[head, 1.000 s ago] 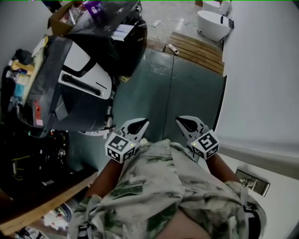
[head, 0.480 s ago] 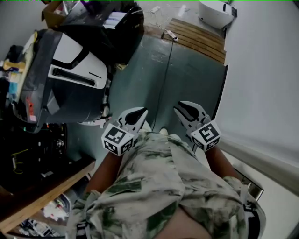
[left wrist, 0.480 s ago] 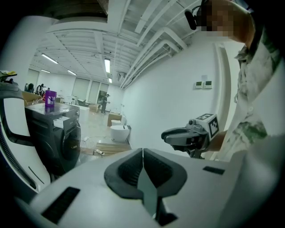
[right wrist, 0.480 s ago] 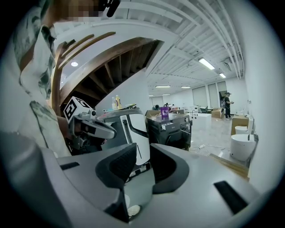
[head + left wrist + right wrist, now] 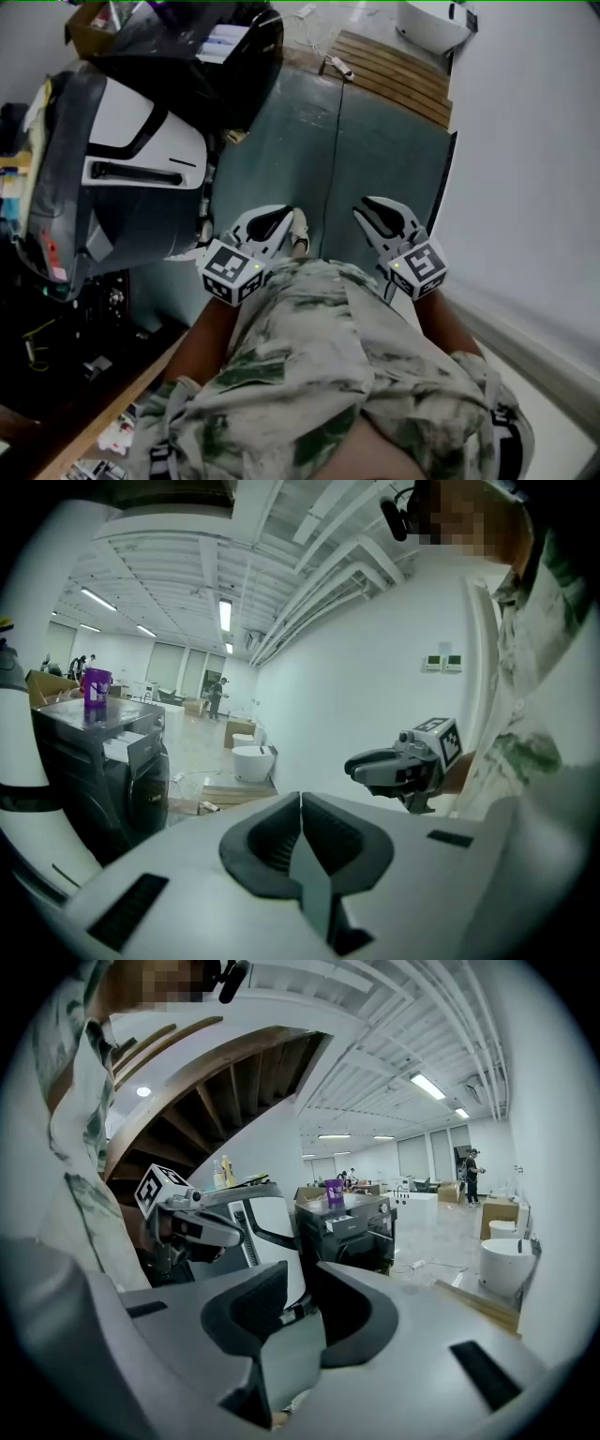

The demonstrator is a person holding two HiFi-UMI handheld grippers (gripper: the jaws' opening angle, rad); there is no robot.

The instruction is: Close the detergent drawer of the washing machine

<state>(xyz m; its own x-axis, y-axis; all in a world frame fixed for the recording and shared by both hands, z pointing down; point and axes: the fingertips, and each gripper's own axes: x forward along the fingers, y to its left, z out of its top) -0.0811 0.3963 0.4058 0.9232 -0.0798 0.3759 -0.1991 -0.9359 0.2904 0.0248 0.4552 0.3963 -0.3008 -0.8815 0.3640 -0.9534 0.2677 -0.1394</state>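
Note:
The dark washing machine [image 5: 258, 70] stands at the far end of the green floor, with a purple cup [image 5: 184, 11] on top. Its pale detergent drawer [image 5: 225, 39] sticks out of the front, as the right gripper view also shows on the drawer [image 5: 343, 1225]. Both grippers are held close to my body, well short of the machine. My left gripper [image 5: 273, 221] has its pads together with nothing in them. My right gripper [image 5: 377, 212] has just been opening its jaws; they now stand apart with nothing between them.
A white-and-black appliance in plastic wrap [image 5: 131, 159] lies at my left. A wooden pallet [image 5: 398, 80] and a white basin [image 5: 431, 23] sit farther ahead. A white wall [image 5: 525, 169] runs along my right. Clutter and a wooden plank [image 5: 103, 412] fill the lower left.
Both grippers have moved forward over the green floor, and the machines at the left have come nearer. The right gripper's jaws, together before, now stand apart.

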